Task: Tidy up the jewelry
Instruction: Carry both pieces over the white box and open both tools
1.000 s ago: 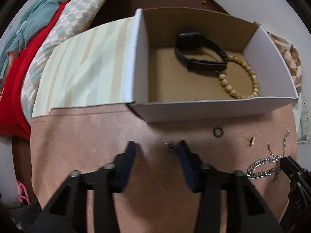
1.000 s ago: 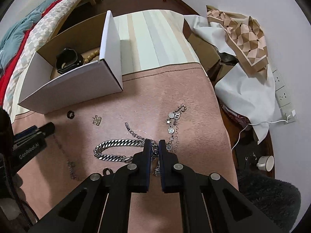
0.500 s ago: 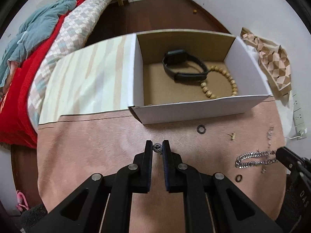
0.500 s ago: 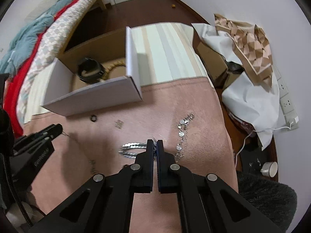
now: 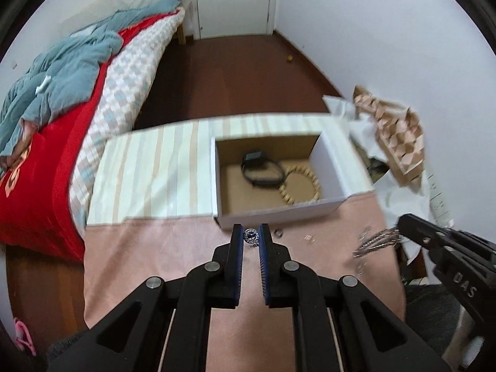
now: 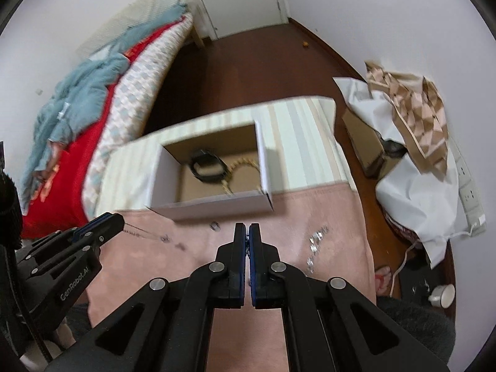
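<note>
My left gripper (image 5: 250, 236) is shut on a small round silver pendant (image 5: 250, 235) whose thin chain (image 6: 145, 235) trails from it, held above the pink mat (image 5: 155, 260). My right gripper (image 6: 247, 235) is shut on a thick silver chain bracelet (image 5: 376, 239), which hangs from its tips in the left wrist view; in its own view the bracelet is hidden. The open white cardboard box (image 5: 279, 207) stands just beyond, holding a black smartwatch (image 5: 262, 172) and a wooden bead bracelet (image 5: 300, 186).
On the mat lie a dark ring (image 5: 279, 233), a small gold earring (image 5: 309, 238) and a thin charm chain (image 6: 316, 243). A striped cloth (image 5: 148, 173) lies behind the mat. A bed (image 5: 62, 99) is left, bags and paper (image 6: 412, 130) right.
Both grippers have risen well above the mat with their pieces. The left closed on the pendant a second ago. The thick chain bracelet has left the mat with the right gripper.
</note>
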`<state>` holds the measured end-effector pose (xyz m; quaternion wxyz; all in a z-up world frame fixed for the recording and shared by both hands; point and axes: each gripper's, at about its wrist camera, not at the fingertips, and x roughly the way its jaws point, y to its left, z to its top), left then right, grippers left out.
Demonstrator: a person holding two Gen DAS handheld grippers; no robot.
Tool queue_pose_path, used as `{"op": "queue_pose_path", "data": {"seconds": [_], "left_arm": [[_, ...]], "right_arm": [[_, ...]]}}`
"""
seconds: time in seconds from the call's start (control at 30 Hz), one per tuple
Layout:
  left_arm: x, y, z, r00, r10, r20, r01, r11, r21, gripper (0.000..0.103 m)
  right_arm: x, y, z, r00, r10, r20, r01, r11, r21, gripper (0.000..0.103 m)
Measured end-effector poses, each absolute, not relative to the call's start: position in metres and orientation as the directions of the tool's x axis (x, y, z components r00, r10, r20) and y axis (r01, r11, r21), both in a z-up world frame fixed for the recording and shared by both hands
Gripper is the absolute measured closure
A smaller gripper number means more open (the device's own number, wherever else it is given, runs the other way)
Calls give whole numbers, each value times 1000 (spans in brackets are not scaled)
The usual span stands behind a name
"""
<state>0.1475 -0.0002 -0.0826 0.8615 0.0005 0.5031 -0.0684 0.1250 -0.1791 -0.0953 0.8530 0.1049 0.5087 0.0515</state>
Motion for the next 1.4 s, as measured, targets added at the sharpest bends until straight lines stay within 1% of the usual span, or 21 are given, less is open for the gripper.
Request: {"op": "queue_pose_path", "data": {"seconds": [0.2,0.37,0.5,0.77,0.87,1.0,1.13,1.17,1.2,1.23,1.27,1.3,1.33,1.37,1.4], "left_arm": [[170,7,-38,543,-160,-825,135,986,-103,96],[204,10,-30,543,-176,-821,148,983,-112,96],[236,10,-47,499,-172,-850,157,982,-106,96],[279,12,-101,396,-119,-910,134,988,-71,96],[283,16,-122,336,-131,-933,123,988,-95,96],[278,17,-136,283,-153,-947,118,985,-124,95],[269,22,-140,259,-124,-958,91,991,-103,91],[268,24,-142,246,-109,-963,74,993,-93,86],[268,26,-143,241,-98,-966,63,994,-85,72],[267,29,-143,246,-85,-966,57,996,-73,61],[265,31,-142,258,-65,-964,44,998,-55,39],[263,34,-139,274,-60,-960,34,998,-52,31],[261,37,-136,289,-61,-955,27,998,-55,31],[259,40,-134,298,-49,-953,15,999,-47,31],[259,42,-132,304,-42,-952,7,999,-42,29]], "right_arm": [[155,-176,-51,535,241,-809,-38,964,262,101],[199,-170,-43,531,255,-808,-67,963,260,101],[237,-164,-60,487,255,-835,-73,965,252,101],[301,-150,-121,376,202,-904,-64,979,192,101],[314,-145,-140,345,171,-923,-69,985,157,102],[324,-145,-154,319,148,-936,-71,989,133,102],[327,-148,-161,286,143,-948,-68,989,128,102],[328,-149,-162,278,133,-951,-68,991,118,101],[327,-150,-163,269,136,-953,-65,990,123,101],[327,-150,-163,259,136,-956,-69,990,122,100],[326,-150,-163,255,133,-958,-70,990,119,96],[324,-150,-161,255,133,-958,-69,990,119,91],[322,-150,-159,256,130,-958,-73,991,115,80],[319,-150,-157,258,127,-958,-75,991,111,65],[317,-150,-155,260,126,-957,-76,991,110,57]]}}
